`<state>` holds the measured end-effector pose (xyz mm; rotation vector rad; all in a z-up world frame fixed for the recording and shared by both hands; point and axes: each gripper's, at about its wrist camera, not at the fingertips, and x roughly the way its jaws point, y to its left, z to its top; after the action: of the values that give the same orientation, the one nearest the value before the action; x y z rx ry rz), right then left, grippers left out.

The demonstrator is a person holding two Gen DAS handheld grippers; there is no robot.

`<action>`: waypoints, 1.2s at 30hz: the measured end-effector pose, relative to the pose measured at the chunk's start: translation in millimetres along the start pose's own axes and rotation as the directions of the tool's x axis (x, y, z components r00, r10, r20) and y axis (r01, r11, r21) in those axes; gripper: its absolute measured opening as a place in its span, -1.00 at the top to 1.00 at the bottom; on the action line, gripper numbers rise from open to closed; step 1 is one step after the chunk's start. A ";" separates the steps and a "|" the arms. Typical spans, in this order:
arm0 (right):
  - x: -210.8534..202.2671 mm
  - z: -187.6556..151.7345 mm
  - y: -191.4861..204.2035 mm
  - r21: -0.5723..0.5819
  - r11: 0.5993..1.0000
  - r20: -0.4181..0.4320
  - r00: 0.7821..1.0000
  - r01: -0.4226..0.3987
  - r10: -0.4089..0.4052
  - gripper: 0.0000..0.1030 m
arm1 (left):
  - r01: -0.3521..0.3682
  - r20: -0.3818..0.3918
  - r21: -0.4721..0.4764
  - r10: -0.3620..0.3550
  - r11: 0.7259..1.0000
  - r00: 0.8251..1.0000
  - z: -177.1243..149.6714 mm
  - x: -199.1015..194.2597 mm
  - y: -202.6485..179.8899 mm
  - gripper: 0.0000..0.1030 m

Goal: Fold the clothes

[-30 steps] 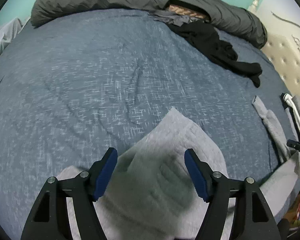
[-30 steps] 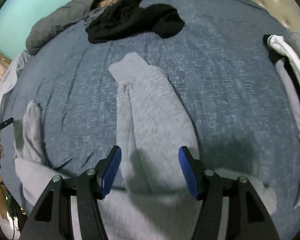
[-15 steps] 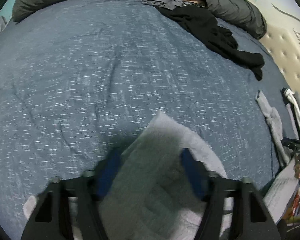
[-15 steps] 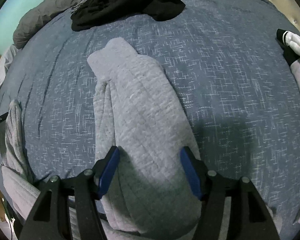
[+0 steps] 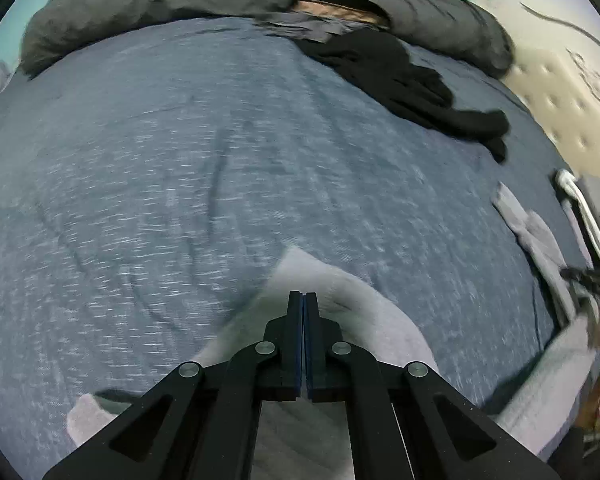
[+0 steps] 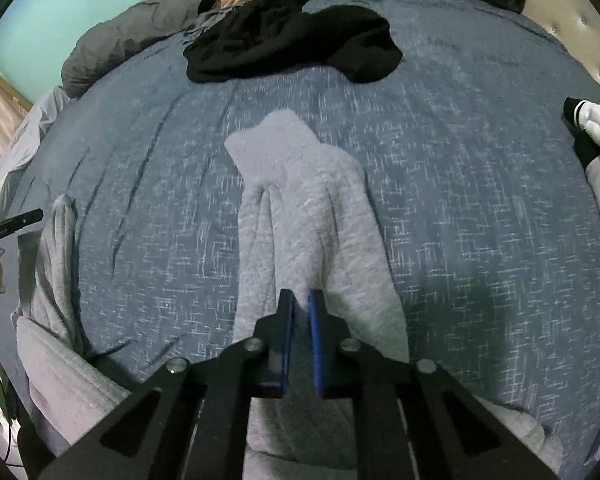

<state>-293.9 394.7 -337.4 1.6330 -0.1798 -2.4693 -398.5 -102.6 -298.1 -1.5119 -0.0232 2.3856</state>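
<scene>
A light grey quilted sweatshirt lies on the blue bed cover (image 5: 180,160). In the left wrist view a flat corner of the sweatshirt (image 5: 380,320) sits under my left gripper (image 5: 303,297), whose jaws are shut on its fabric. In the right wrist view one sleeve (image 6: 300,208) stretches away from me toward the black clothes. My right gripper (image 6: 300,298) is shut on that sleeve, with grey cloth pinched in the narrow gap. The other sleeve (image 6: 56,248) lies along the bed's left edge.
A heap of black clothes (image 6: 284,40) lies at the far end, against a rolled dark grey duvet (image 5: 160,4). A tufted beige headboard (image 5: 572,92) is on the right. A black-and-white garment (image 6: 592,124) rests at the right edge.
Both grippers were open over the grey sweatshirt; both have since closed on its fabric. The left one shut over the flat corner, the right one over the sleeve.
</scene>
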 end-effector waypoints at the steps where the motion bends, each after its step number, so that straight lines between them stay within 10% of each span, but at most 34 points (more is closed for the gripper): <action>1: -1.7 -1.1 -0.6 0.000 1.000 0.002 1.000 0.002 -0.002 0.85 | -0.006 0.000 -0.010 0.006 1.000 1.000 0.6 1.6 1.4 0.65; 4: -2.8 -3.5 -3.2 0.002 1.000 0.008 1.000 -0.001 0.001 0.85 | -0.017 -0.001 -0.034 0.017 0.999 1.000 2.4 7.3 6.8 -0.37; 15: 7.2 -7.1 -0.5 -0.010 1.000 -0.003 1.000 -0.023 0.023 0.85 | 0.061 -0.057 -0.082 -0.066 0.995 0.996 3.3 45.4 8.8 -0.41; 17: 8.3 -7.7 -1.4 -0.012 1.000 -0.005 1.000 -0.022 0.022 0.85 | 0.071 -0.057 -0.063 -0.075 0.996 0.996 2.7 47.4 3.2 -0.29; 22: 9.0 -8.3 -2.5 -0.014 1.000 -0.002 1.000 -0.018 0.018 0.85 | 0.097 -0.066 -0.011 -0.098 0.995 0.993 1.1 45.0 -8.3 0.73; 36: -48.5 13.4 -26.8 0.059 0.998 0.182 0.982 0.031 -0.042 0.88 | 0.027 0.186 -0.080 -0.012 0.996 0.983 38.2 -75.8 33.3 0.85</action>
<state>-289.8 431.2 -293.9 1.4402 -0.2472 -2.6647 -411.1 -149.0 -220.6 -1.3116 -0.1792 2.5291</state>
